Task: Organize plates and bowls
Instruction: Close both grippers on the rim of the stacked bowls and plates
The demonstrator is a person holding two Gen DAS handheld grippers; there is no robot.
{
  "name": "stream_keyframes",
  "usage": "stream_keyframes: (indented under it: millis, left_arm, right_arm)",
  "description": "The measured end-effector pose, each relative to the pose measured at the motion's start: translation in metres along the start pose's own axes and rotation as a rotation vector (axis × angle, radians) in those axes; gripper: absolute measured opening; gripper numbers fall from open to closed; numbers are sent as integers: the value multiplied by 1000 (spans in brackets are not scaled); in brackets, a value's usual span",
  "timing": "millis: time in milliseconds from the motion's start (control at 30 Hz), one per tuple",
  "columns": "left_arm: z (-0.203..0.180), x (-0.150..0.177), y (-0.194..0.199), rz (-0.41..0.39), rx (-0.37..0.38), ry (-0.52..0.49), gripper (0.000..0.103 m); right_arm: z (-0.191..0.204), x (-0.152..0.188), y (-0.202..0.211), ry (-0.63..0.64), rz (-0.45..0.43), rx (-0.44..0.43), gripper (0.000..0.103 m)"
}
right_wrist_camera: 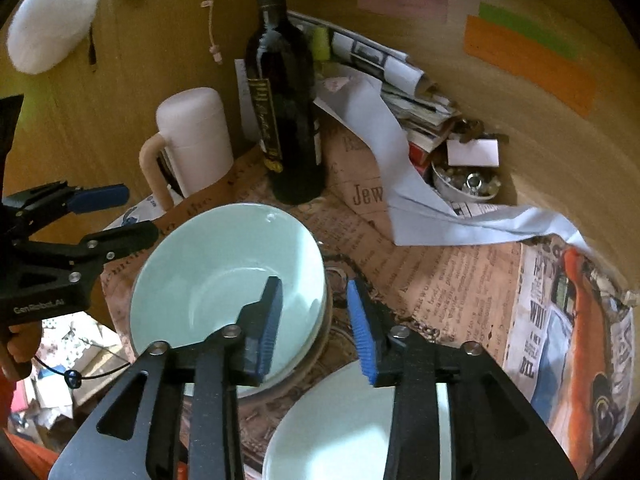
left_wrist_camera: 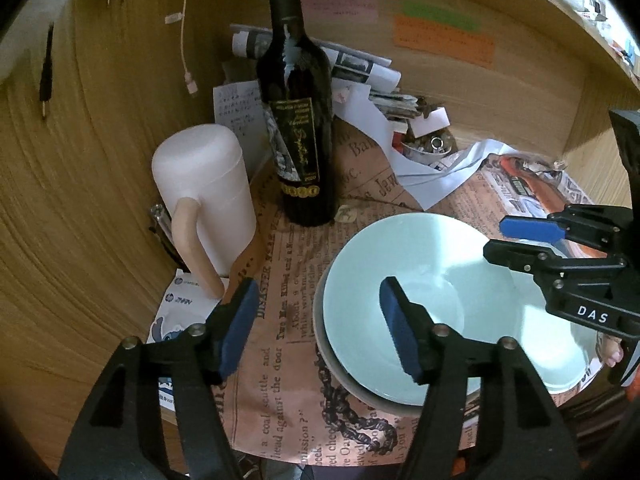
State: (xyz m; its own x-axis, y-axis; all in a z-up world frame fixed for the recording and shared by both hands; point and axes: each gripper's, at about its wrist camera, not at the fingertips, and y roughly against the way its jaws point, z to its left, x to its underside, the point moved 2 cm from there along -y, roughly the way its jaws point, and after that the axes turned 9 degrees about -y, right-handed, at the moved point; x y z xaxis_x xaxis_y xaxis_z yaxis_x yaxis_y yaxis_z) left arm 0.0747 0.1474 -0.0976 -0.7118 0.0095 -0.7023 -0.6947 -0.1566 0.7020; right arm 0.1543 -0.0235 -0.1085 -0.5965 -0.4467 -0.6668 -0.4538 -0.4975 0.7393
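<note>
Sitting mouth-up at the centre right of the left wrist view, the pale green bowl (left_wrist_camera: pixel 404 304) rests nested in a grey dish (left_wrist_camera: pixel 340 376) on the newsprint-covered table (left_wrist_camera: pixel 280 280); being round, it has no long axis and only its opening gives it a direction, straight up. The white plate (right_wrist_camera: pixel 344 428) lies flat at the bottom centre of the right wrist view, just beside the bowl. The right gripper (right_wrist_camera: pixel 316 332) is the nearer: its jaws stand moderately apart, empty, straddling the bowl's near rim with one finger over the inside. The left gripper (left_wrist_camera: pixel 316 328) is spread wide, empty, with the bowl's rim at its right finger. A wine bottle (left_wrist_camera: pixel 296 128) stands behind, upper centre.
</note>
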Motion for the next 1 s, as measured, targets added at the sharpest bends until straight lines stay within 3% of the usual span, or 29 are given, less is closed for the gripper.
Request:
stream_keyframes:
  millis: [167,400,467,833,1000]
  left_arm:
    - [4,10,-14,63,48,28,65]
    - [5,24,-30,113,77,49,65]
    - [5,27,-33,124,86,52,65]
    - [2,34,-54,165,166,90,64]
    - [0,34,-52,167,219,99,53]
  right_arm:
    - [-10,3,-8,-50,30,-29,53]
    - [-12,11,-25,-66,112,-59,53]
    - [-11,14,-29,-69,128,-68,58]
    - [-9,15,-47,-108,186,-115,58]
    - [-8,18,-53,-125,212,-146,49]
